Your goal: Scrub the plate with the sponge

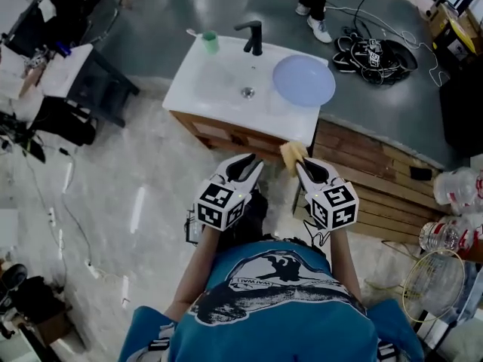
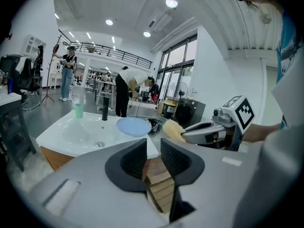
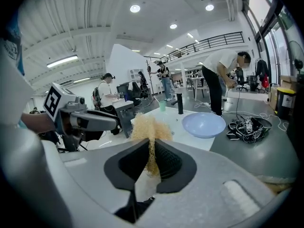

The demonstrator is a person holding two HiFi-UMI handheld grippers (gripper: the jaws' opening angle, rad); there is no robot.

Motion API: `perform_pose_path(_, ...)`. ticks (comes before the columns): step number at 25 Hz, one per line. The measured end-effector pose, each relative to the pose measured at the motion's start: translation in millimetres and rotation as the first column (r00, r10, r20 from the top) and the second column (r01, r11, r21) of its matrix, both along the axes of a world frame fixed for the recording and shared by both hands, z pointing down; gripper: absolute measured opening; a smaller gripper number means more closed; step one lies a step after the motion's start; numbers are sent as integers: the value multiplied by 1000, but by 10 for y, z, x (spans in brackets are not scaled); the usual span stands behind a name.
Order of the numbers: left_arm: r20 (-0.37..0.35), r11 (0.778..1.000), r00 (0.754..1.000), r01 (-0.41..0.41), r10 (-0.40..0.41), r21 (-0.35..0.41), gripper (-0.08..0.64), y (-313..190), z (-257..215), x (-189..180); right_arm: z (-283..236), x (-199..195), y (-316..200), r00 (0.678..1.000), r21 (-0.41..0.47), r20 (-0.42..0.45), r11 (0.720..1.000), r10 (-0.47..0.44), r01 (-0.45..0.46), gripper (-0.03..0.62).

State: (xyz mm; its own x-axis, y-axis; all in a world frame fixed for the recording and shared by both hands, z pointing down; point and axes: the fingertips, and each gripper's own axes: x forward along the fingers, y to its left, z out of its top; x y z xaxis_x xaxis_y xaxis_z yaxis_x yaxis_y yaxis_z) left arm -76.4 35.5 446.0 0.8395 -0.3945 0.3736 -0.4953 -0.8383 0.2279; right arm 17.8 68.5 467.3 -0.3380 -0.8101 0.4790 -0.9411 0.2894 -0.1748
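- On the white washbasin [image 1: 215, 89], right of its drain, we see the pale blue plate [image 1: 303, 81] resting.
- Just short of the washbasin's near edge, our right gripper [image 1: 300, 164] clamps the yellow sponge [image 1: 293, 152].
- Equally short of the washbasin, our left gripper [image 1: 253, 162] holds its jaws slightly apart, empty.

No text is legible; the small print on the shirt [image 1: 260, 308] blurs.
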Motion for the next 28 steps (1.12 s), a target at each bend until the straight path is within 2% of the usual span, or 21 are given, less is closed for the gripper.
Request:
perform_pose_path(9,-15,992,993,-118,118,-39,141,-848,78,182,-14,118,-837,997,-28,-31,997,66,-67,35)
perform_pose_path(16,-42,973,979,-205,202,-106,141,-1094,183,484,44,355,-1017,990,-66,-33,988,140,-142,35)
perform_pose_path(23,-86,952,972,-231,218,-200,152,-1197,373,776,127,668,-1021,981,-90,-34,977,190,-193,35)
perform_pose_path(28,-103,954,979,-193,173,-231,164,-1355,429,1018,146,938,-1135,984,-91,-33,980,174,-177,35)
